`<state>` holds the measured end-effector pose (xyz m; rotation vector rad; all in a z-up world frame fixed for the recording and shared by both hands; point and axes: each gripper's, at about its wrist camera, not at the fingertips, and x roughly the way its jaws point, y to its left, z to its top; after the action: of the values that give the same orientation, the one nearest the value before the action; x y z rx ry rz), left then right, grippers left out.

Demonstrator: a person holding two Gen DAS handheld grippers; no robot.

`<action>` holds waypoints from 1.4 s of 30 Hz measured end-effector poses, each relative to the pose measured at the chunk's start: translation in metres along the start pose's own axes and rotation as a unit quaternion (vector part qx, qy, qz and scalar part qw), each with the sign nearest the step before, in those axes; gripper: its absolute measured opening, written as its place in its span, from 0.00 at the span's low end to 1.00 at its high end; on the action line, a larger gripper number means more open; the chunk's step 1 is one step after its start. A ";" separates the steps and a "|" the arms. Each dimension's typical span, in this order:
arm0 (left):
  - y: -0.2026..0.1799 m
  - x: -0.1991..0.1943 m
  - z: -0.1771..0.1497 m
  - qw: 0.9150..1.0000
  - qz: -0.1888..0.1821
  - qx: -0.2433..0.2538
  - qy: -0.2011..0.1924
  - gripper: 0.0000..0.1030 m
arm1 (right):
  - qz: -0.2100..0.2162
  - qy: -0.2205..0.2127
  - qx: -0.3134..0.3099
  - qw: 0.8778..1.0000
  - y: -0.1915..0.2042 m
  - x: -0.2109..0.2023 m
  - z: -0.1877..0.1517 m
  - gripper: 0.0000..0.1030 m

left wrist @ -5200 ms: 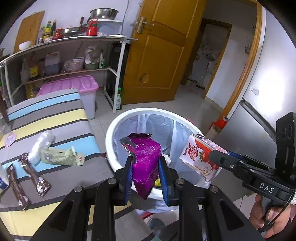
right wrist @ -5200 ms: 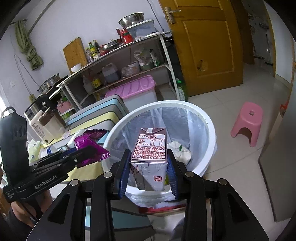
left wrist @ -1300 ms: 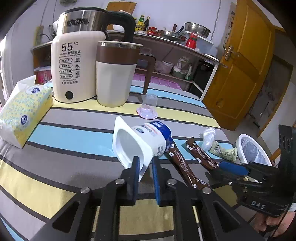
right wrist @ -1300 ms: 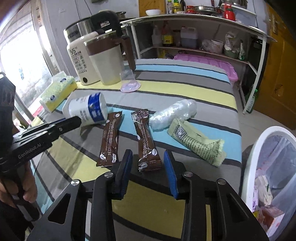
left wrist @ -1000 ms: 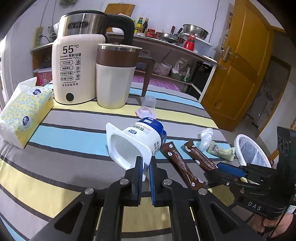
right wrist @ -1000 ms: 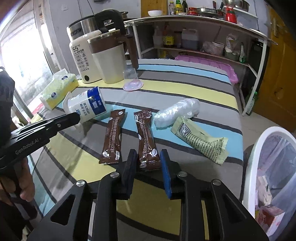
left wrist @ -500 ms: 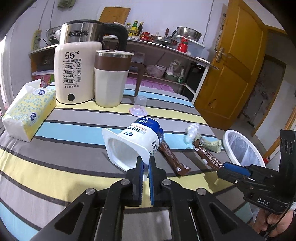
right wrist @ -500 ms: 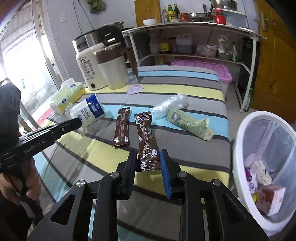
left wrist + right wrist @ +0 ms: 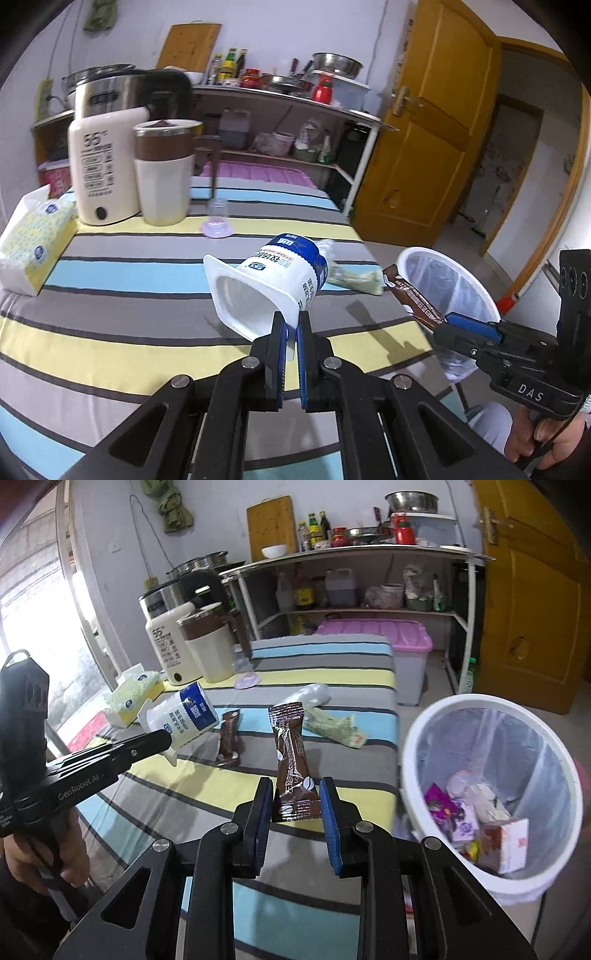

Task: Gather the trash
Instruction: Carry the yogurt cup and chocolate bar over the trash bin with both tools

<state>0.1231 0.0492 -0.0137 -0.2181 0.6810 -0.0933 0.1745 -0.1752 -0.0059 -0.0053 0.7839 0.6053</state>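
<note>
My left gripper (image 9: 291, 326) is shut on the rim of an empty white and blue yogurt cup (image 9: 273, 280) and holds it above the striped table (image 9: 110, 332); the cup also shows in the right wrist view (image 9: 181, 716). My right gripper (image 9: 295, 808) is shut on a brown coffee sachet (image 9: 293, 760), lifted off the table; it also shows in the left wrist view (image 9: 413, 299). The white trash bin (image 9: 491, 786) with a clear liner stands to the right of the table and holds several wrappers and a carton.
On the table lie a second brown sachet (image 9: 229, 742), a green wrapper (image 9: 332, 727) and a crumpled clear bag (image 9: 308, 696). A kettle (image 9: 99, 162), a mug (image 9: 164, 173), a tissue pack (image 9: 33, 236) and a small clear cup (image 9: 217, 218) stand at the back. A shelf and a pink bin (image 9: 376, 631) are behind.
Both grippers have lifted their items and moved right toward the bin. The cup and the sachet are higher off the table, and the bin is nearer and larger in both views.
</note>
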 end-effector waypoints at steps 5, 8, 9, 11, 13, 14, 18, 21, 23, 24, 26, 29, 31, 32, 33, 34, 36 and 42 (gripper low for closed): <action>-0.026 0.003 0.001 1.000 -0.020 0.021 0.004 0.05 | -0.016 -0.010 0.013 1.000 -0.016 -0.017 -0.006 0.26; -0.041 0.006 0.002 0.999 -0.031 0.034 0.007 0.05 | -0.026 -0.015 0.022 0.999 -0.026 -0.025 -0.009 0.26; -0.047 0.008 0.002 0.999 -0.037 0.039 0.008 0.05 | -0.029 -0.016 0.025 0.999 -0.028 -0.027 -0.009 0.26; -0.056 0.012 0.003 0.998 -0.044 0.047 0.011 0.05 | -0.036 -0.018 0.030 0.999 -0.035 -0.031 -0.010 0.26; -0.065 0.015 0.004 0.997 -0.050 0.054 0.014 0.05 | -0.042 -0.021 0.036 0.998 -0.042 -0.036 -0.012 0.26; -0.071 0.017 0.004 0.997 -0.055 0.058 0.016 0.05 | -0.046 -0.023 0.039 0.998 -0.045 -0.038 -0.013 0.26; -0.089 0.024 0.006 0.995 -0.067 0.073 0.020 0.05 | -0.061 -0.030 0.050 0.996 -0.060 -0.047 -0.015 0.26; -0.101 0.028 0.007 0.994 -0.074 0.082 0.022 0.05 | -0.071 -0.034 0.059 0.995 -0.071 -0.054 -0.017 0.26; -0.110 0.032 0.008 0.993 -0.080 0.089 0.023 0.05 | -0.078 -0.036 0.065 0.994 -0.079 -0.057 -0.018 0.26; -0.115 0.033 0.009 0.992 -0.082 0.092 0.024 0.05 | -0.081 -0.037 0.068 0.994 -0.083 -0.059 -0.019 0.26; -0.122 0.036 0.010 0.991 -0.087 0.097 0.026 0.05 | -0.086 -0.038 0.073 0.993 -0.089 -0.061 -0.020 0.26; -0.132 0.041 0.013 0.990 -0.095 0.105 0.030 0.05 | -0.097 -0.042 0.084 0.991 -0.102 -0.066 -0.022 0.26; -0.139 0.046 0.014 0.988 -0.101 0.111 0.033 0.05 | -0.105 -0.044 0.092 0.989 -0.110 -0.068 -0.023 0.26; -0.143 0.049 0.015 0.987 -0.104 0.113 0.036 0.05 | -0.108 -0.044 0.095 0.989 -0.113 -0.069 -0.023 0.26; -0.146 0.052 0.015 0.987 -0.107 0.114 0.039 0.05 | -0.113 -0.045 0.101 0.987 -0.119 -0.071 -0.024 0.26; -0.149 0.055 0.015 0.986 -0.109 0.116 0.041 0.05 | -0.115 -0.046 0.104 0.987 -0.122 -0.072 -0.025 0.26; -0.155 0.061 0.014 0.985 -0.114 0.119 0.045 0.05 | -0.124 -0.046 0.112 0.985 -0.130 -0.075 -0.027 0.26; -0.172 0.079 0.011 0.981 -0.125 0.134 0.061 0.05 | -0.136 -0.041 0.124 0.982 -0.143 -0.074 -0.030 0.26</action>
<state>0.1886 -0.1288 -0.0147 -0.0377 0.7533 -0.4397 0.1872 -0.3387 -0.0089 0.1383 0.7580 0.2450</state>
